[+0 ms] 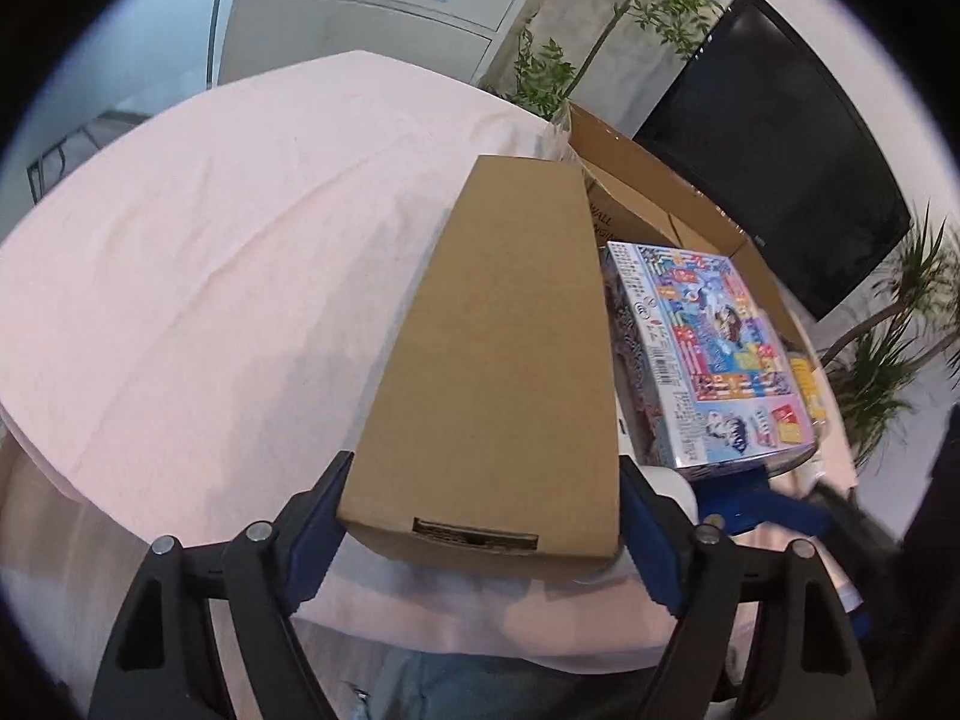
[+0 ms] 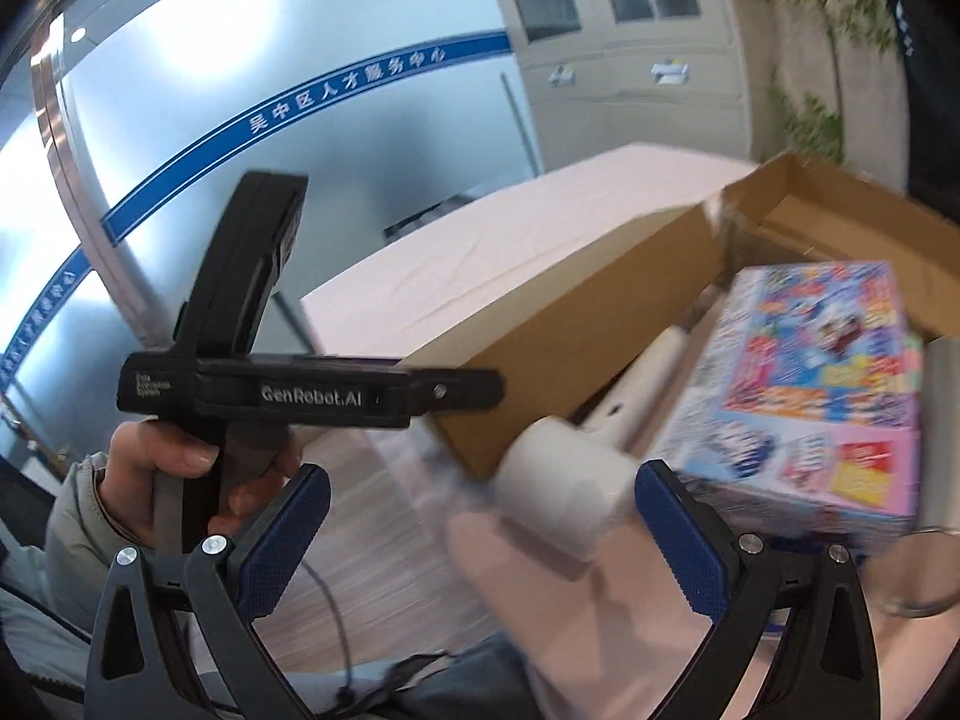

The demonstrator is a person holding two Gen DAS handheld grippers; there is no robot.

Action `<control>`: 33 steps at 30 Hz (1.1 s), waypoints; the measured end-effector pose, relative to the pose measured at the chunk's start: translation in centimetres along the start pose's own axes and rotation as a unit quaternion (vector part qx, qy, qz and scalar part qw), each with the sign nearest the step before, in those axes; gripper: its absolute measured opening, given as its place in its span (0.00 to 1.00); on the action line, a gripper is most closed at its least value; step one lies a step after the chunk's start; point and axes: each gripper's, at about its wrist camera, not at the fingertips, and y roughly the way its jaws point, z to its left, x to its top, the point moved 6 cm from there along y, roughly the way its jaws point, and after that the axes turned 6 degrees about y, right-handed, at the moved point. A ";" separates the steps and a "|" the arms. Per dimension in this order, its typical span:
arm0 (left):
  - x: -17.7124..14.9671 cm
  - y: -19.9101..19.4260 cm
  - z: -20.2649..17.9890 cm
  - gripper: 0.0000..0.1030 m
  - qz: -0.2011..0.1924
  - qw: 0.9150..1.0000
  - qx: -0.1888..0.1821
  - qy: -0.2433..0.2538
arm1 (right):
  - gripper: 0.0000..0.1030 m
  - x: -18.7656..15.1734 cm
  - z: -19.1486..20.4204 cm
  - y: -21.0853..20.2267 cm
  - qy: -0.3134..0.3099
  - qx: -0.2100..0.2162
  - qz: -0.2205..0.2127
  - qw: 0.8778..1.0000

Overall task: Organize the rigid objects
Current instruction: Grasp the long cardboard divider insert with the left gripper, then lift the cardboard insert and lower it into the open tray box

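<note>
A pink-clothed table (image 1: 198,252) fills most of the left wrist view. On it, the long brown cardboard box (image 1: 498,372) serves as the landmark, lying lengthwise away from the camera. Beyond its far end and to its right stands an open cardboard carton (image 1: 654,192) with its flaps up. Just right of the long box lies a colourful printed box (image 1: 714,348), and between the two sits a white cylindrical object (image 2: 570,486). The left gripper (image 1: 483,510) straddles the long box's near end, both blue pads against its sides. The right gripper (image 2: 480,540) stands wide apart and empty, near the white object, blurred. A hand (image 2: 180,480) grasps the left tool's handle.
</note>
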 end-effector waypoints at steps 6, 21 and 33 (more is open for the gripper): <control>-0.7 0.4 -0.1 0.77 0.010 0.991 -0.101 -0.092 | 0.99 -0.3 0.8 2.7 -0.003 0.032 0.033 0.999; -0.2 -3.9 6.2 0.84 -0.088 0.985 -0.005 -0.149 | 0.99 1.0 -0.5 4.4 0.003 0.040 0.037 0.999; 4.1 -1.4 2.3 0.61 -0.036 0.969 0.205 0.135 | 0.99 0.8 -1.7 4.1 0.013 0.040 0.033 0.999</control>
